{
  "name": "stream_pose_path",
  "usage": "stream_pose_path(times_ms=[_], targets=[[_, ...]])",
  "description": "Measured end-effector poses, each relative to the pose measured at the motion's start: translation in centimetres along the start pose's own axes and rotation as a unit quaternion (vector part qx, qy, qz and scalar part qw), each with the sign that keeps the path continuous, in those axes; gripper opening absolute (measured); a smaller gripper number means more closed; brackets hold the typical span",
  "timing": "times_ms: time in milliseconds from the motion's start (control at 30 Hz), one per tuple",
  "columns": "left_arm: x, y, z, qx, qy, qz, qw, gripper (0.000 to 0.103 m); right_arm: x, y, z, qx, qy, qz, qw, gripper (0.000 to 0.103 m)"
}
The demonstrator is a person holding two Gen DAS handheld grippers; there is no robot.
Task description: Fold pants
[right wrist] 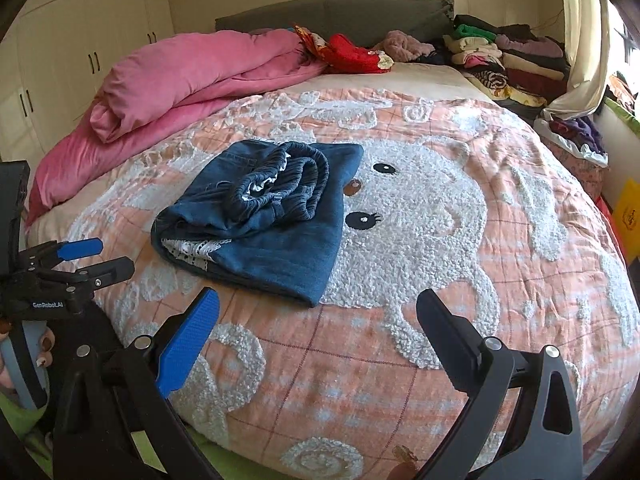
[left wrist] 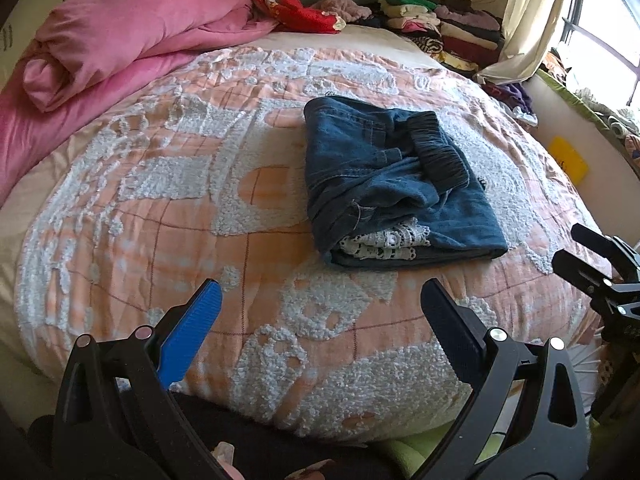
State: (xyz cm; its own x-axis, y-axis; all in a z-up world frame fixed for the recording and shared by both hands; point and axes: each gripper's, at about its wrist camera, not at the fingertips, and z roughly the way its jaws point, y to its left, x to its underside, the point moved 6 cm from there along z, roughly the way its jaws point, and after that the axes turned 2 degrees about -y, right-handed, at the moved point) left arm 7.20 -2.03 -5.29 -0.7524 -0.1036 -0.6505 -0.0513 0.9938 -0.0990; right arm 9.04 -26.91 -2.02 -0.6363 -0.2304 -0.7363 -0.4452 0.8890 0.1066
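Observation:
A pair of blue denim pants (left wrist: 384,184) lies folded into a compact bundle on the bed, with a dark elastic waistband (left wrist: 438,152) on top and white lace trim (left wrist: 384,242) showing at the near edge. It also shows in the right wrist view (right wrist: 272,220). My left gripper (left wrist: 320,304) is open and empty, hanging over the bed's near edge, short of the pants. My right gripper (right wrist: 318,312) is open and empty, near the bundle's front corner. Each gripper shows in the other's view: the right (left wrist: 580,256), the left (right wrist: 96,258).
The bed has a peach and white tufted cover (left wrist: 180,200) with a bear face (right wrist: 420,208). A pink duvet (left wrist: 132,36) lies rolled at the back left. Stacks of folded clothes (left wrist: 452,28) sit at the back right. A curtain (left wrist: 532,20) and window are at right.

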Motion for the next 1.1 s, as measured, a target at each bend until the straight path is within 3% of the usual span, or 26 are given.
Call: stream_pose_path(times_ms=[1100], targets=[[-0.15,0.37,-0.47,-0.006,0.001,-0.011,0.9999,0.093,0.06,-0.45,-0.3,0.01,0.002,0.0,1.0,0.098]])
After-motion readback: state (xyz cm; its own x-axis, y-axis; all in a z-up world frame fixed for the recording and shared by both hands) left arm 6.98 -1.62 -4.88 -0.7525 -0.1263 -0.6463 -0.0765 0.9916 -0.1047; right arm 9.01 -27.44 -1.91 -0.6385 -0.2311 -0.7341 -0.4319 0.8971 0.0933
